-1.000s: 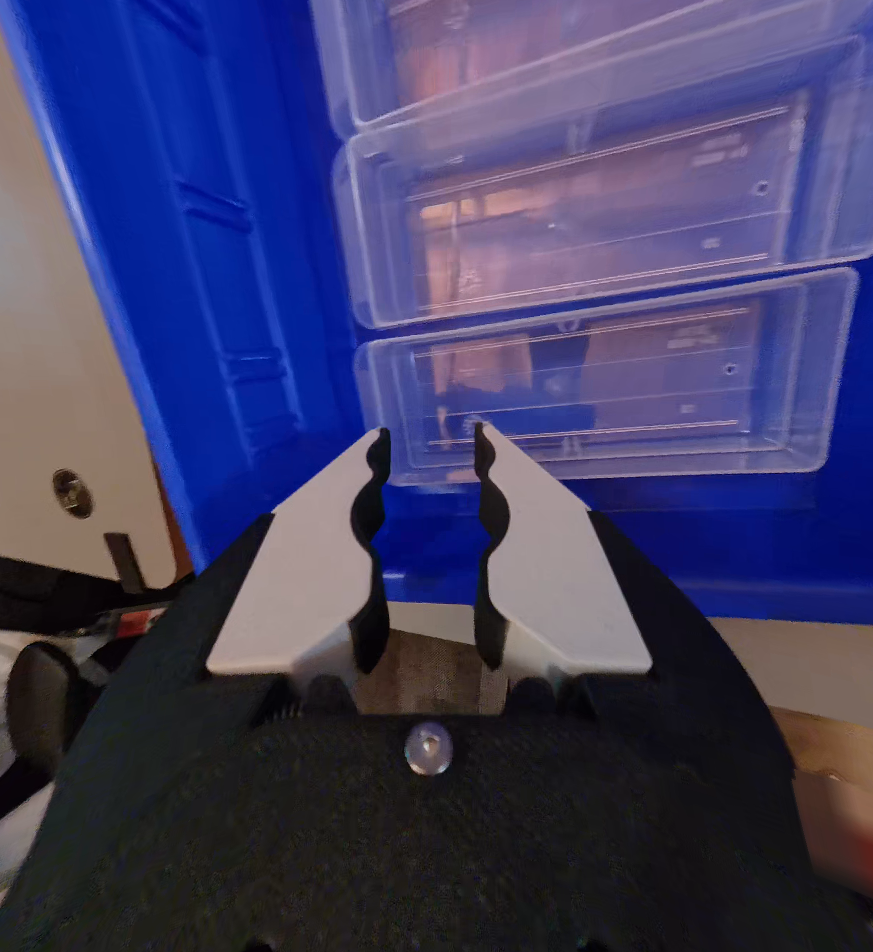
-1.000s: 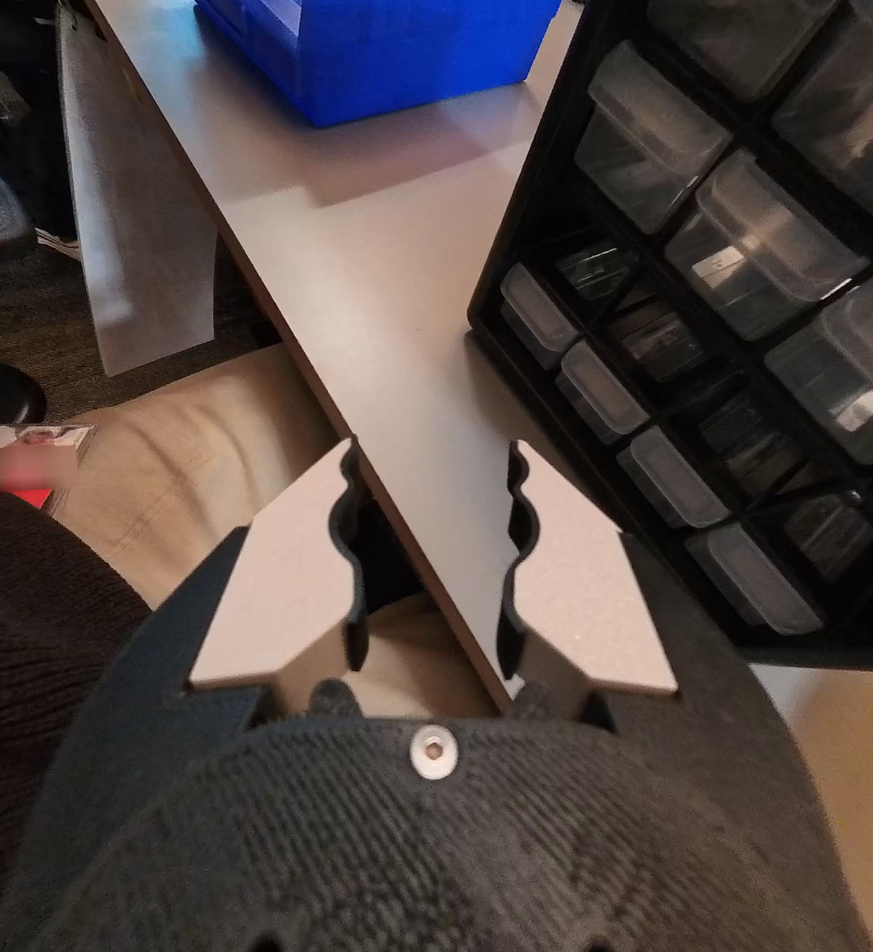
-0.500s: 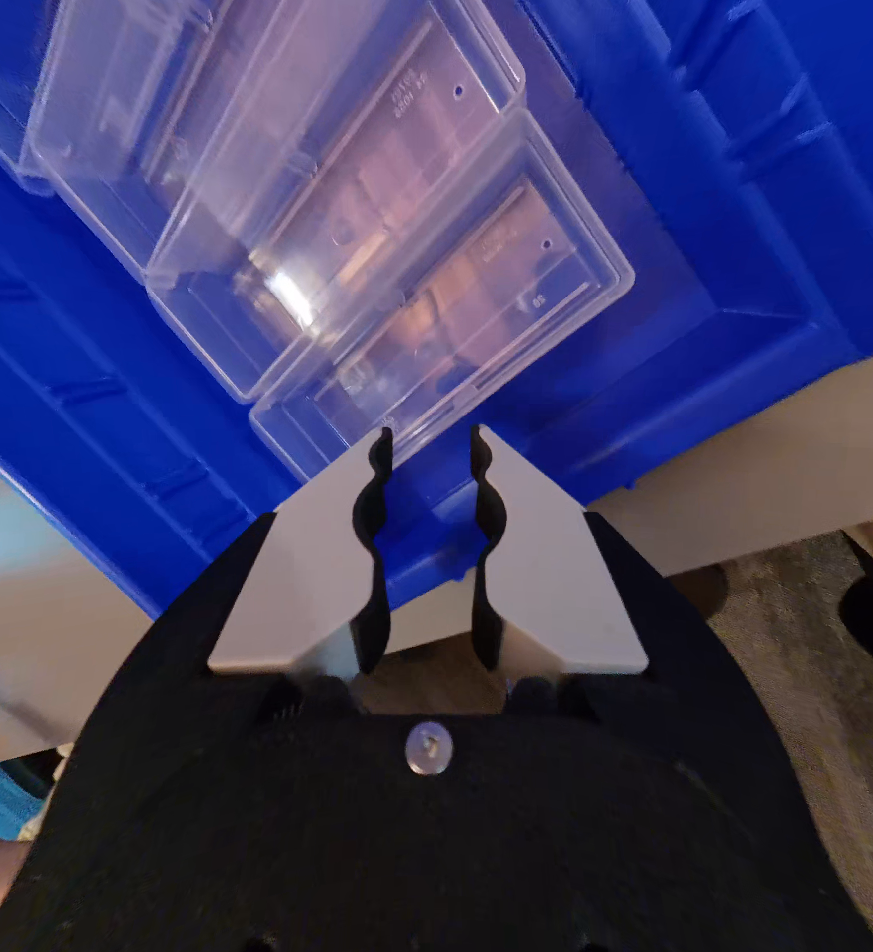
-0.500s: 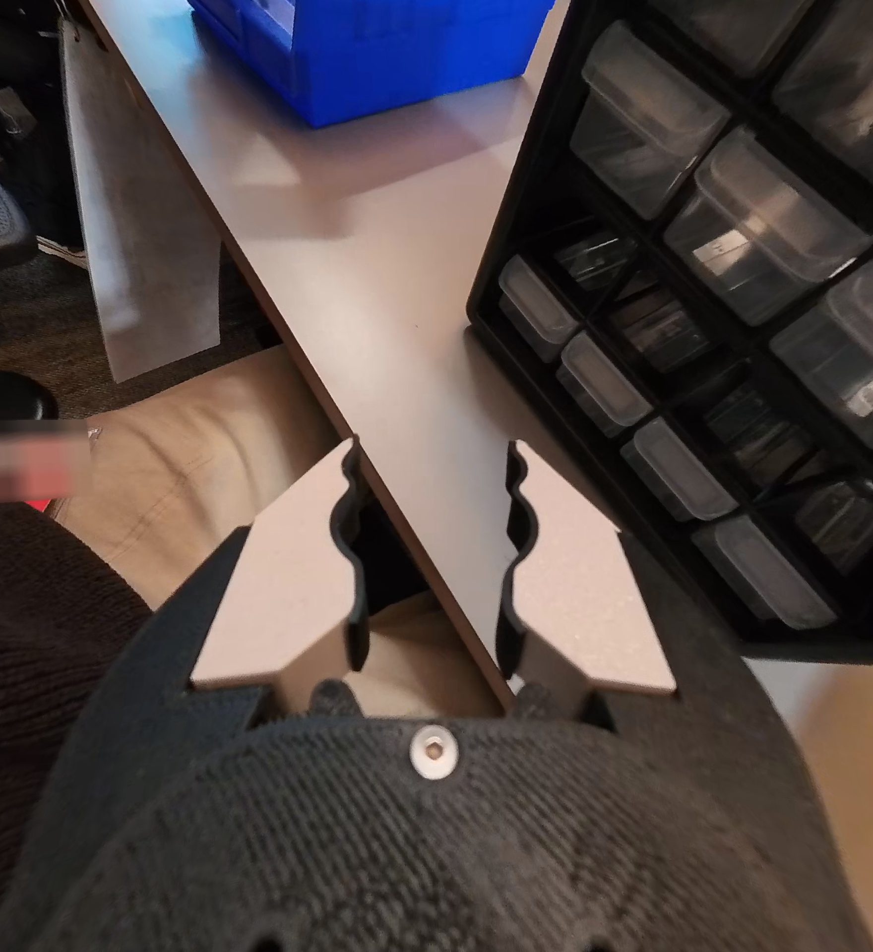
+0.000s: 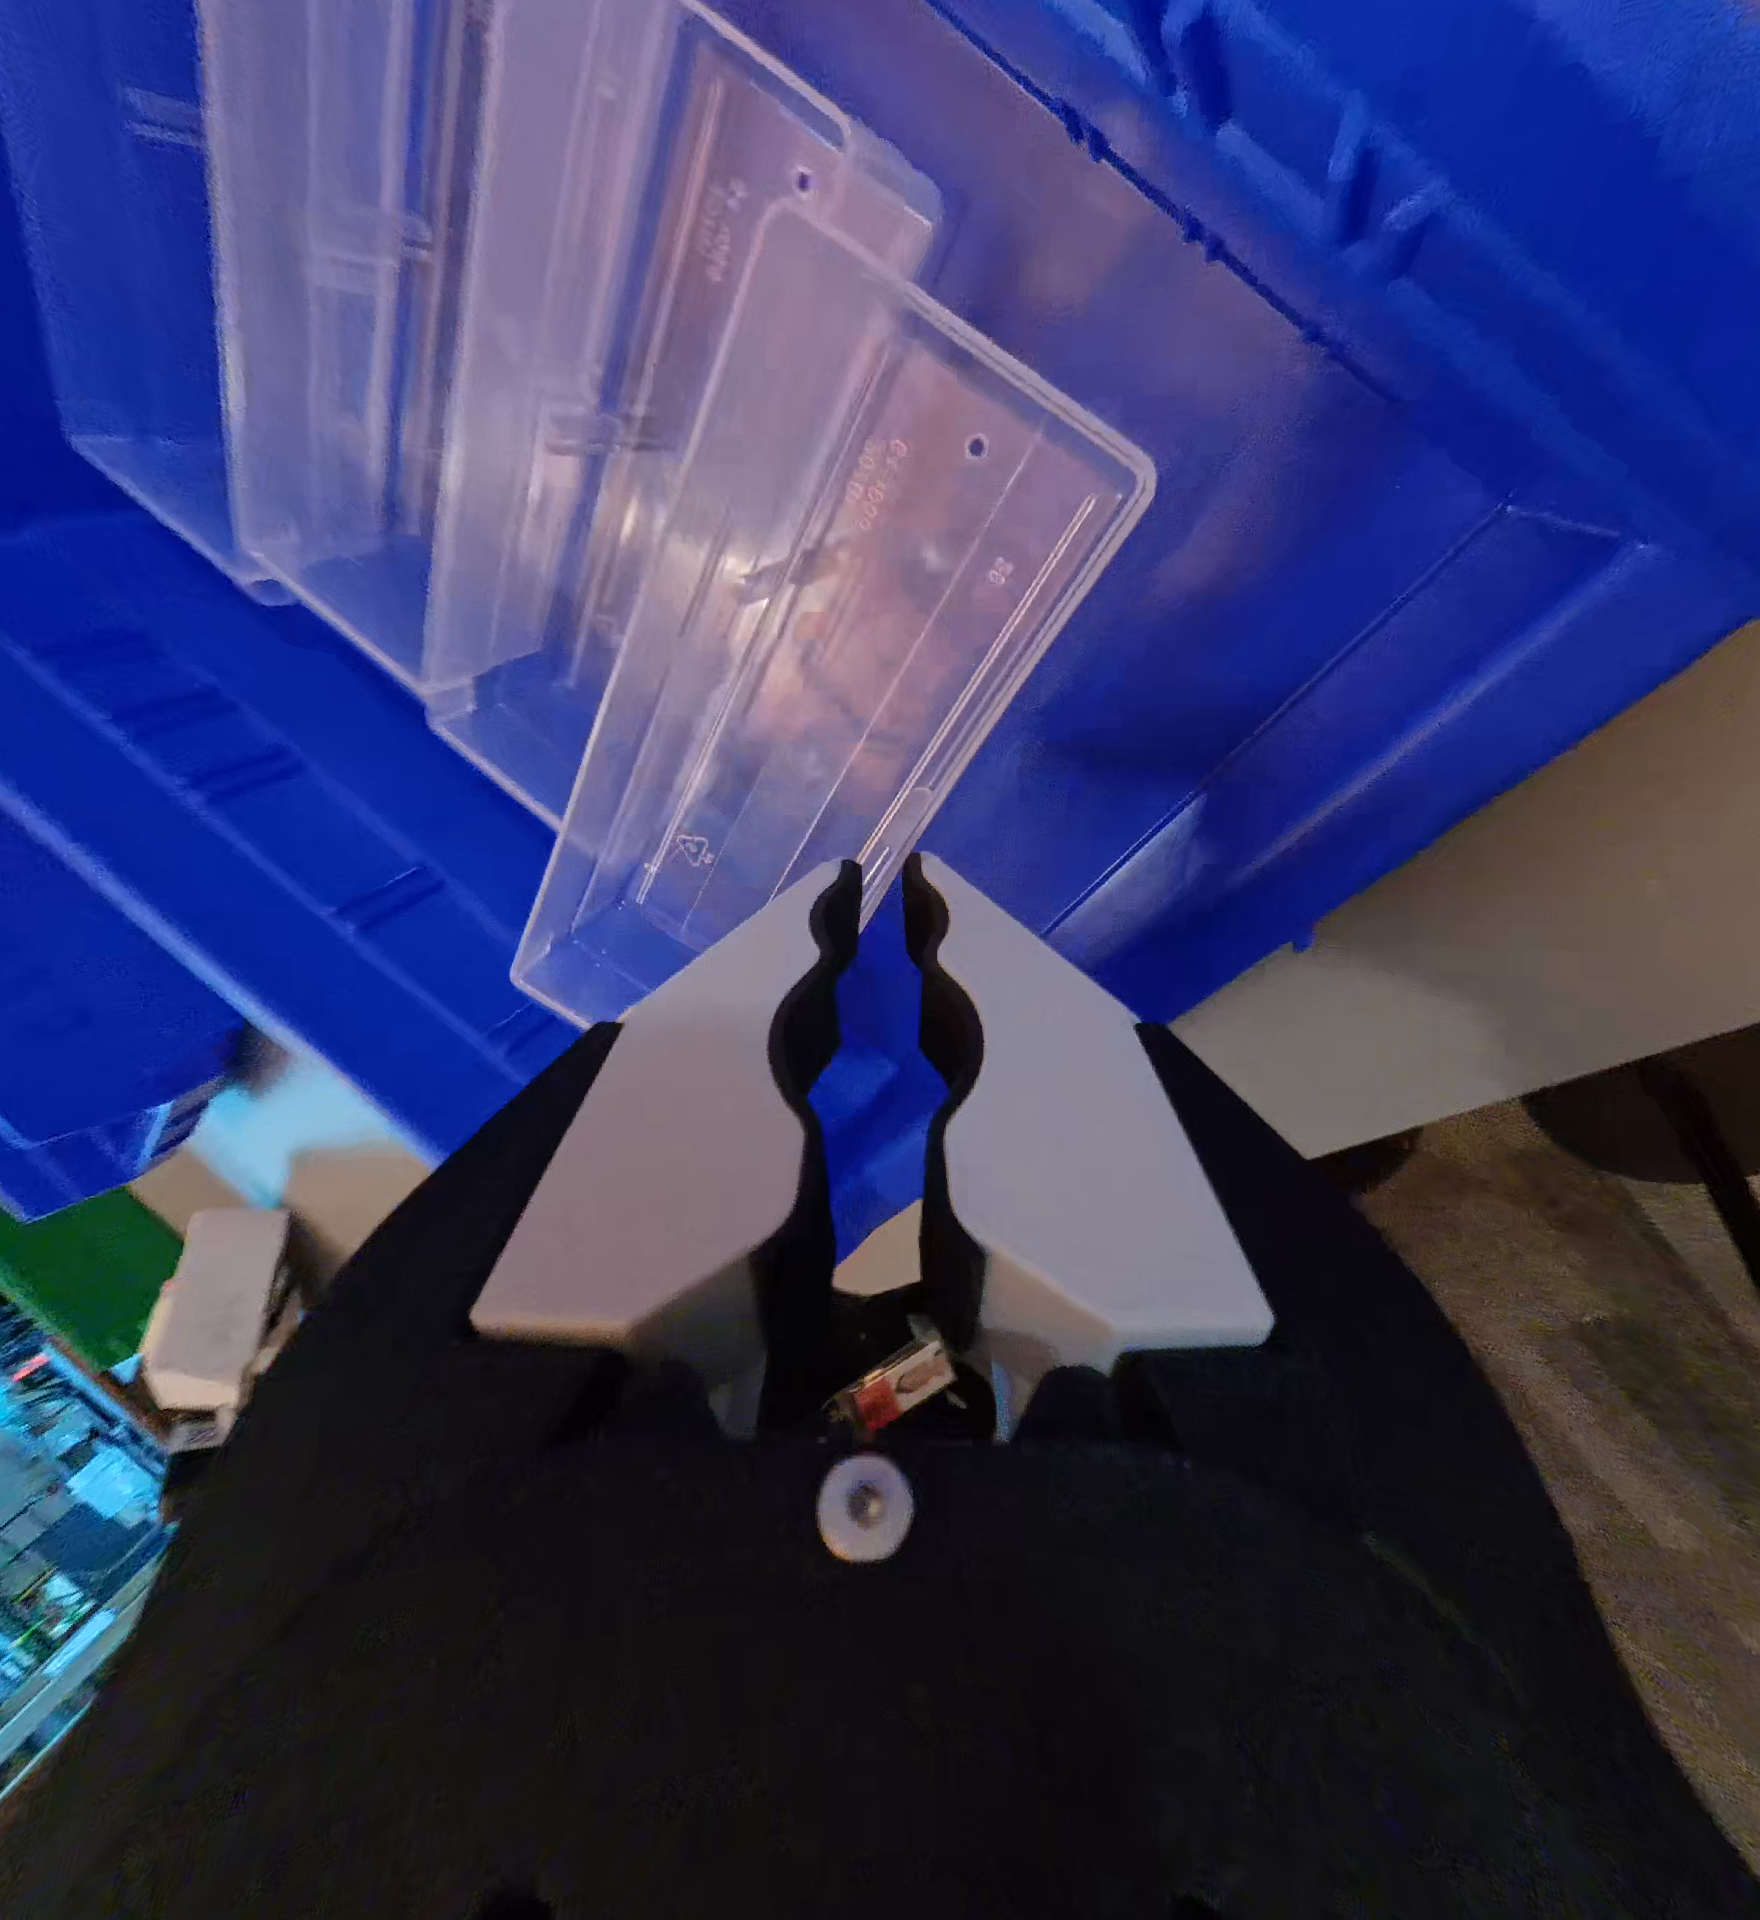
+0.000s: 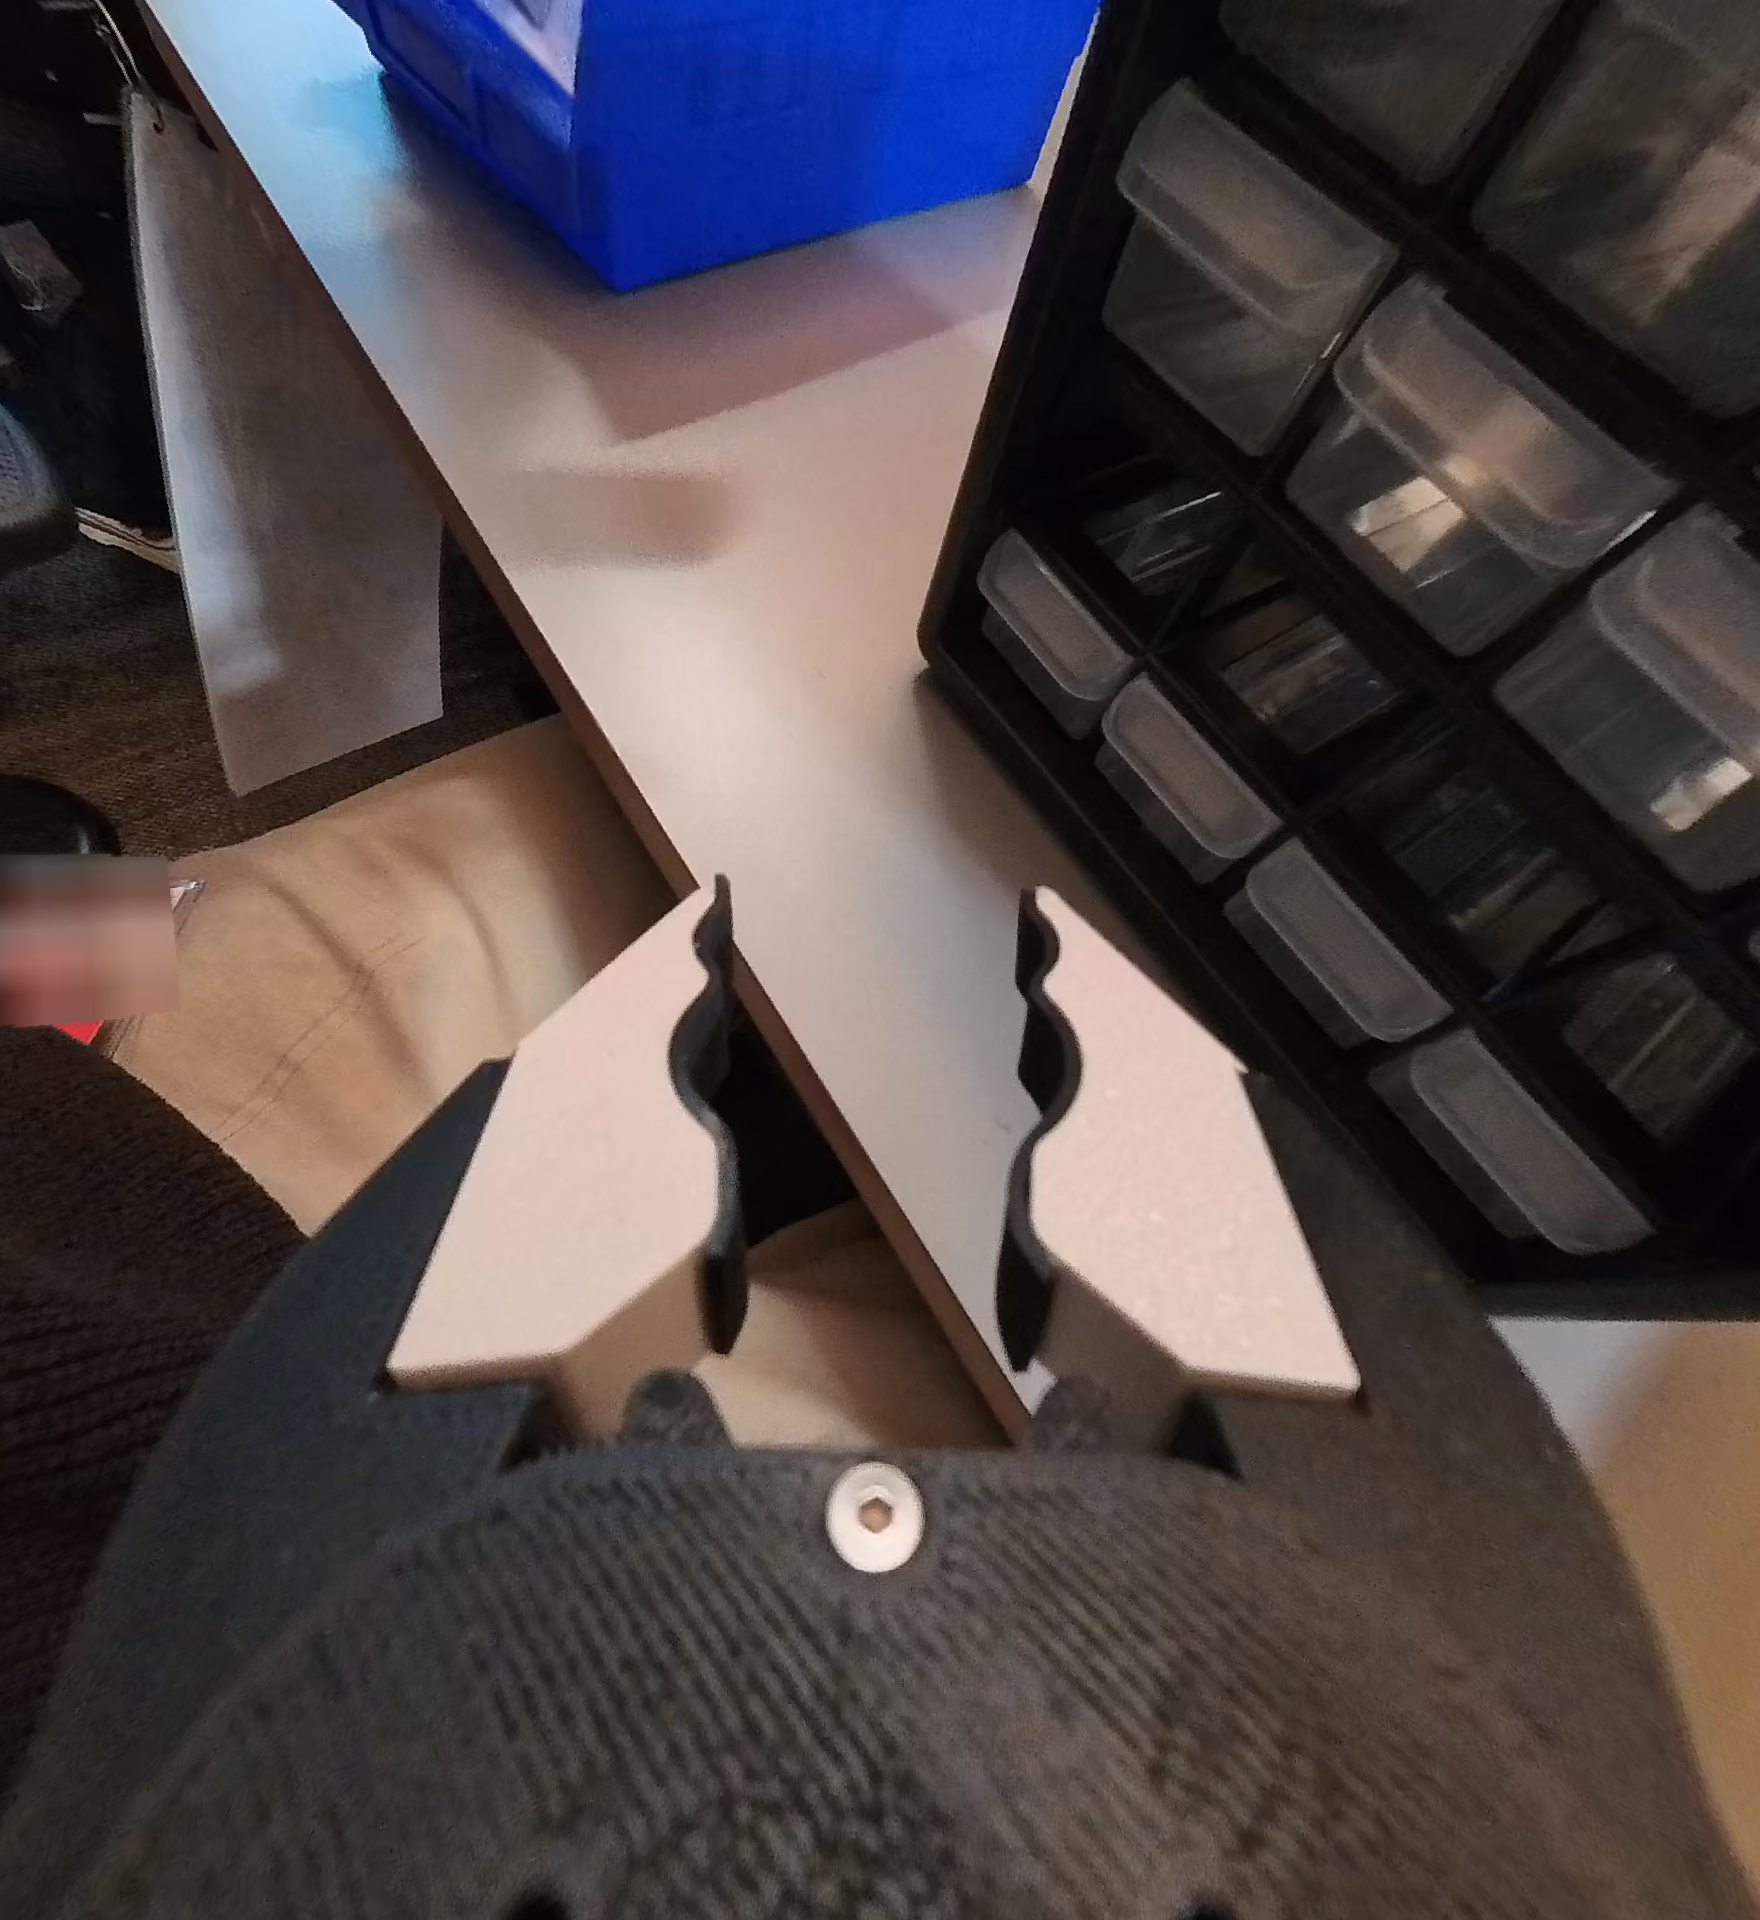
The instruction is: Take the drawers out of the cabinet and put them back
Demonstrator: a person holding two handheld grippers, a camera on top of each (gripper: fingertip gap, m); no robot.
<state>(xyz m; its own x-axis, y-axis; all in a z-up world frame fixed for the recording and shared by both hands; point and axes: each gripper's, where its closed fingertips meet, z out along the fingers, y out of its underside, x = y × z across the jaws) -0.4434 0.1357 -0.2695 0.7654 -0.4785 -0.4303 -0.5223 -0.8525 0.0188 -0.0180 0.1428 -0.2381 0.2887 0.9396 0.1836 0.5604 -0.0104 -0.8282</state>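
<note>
Item: clear drawer (image 5: pixel 845 665), lying in the blue bin (image 5: pixel 1375 436) on two more clear drawers (image 5: pixel 419 343).

Handling, as I judge it: light, stiff, thin-walled plastic, slick and liable to twist in a pinch. I take it by the rim wall.

Left gripper (image 5: pixel 881 873): jaws nearly together around the drawer's near corner edge; I cannot tell whether they truly bite.

Right gripper (image 6: pixel 871 904): spread wide, holding nothing, over the table (image 6: pixel 803 582) edge.

Cabinet (image 6: pixel 1427 623): black, on the table beside the bin, with several small slots empty.
</note>
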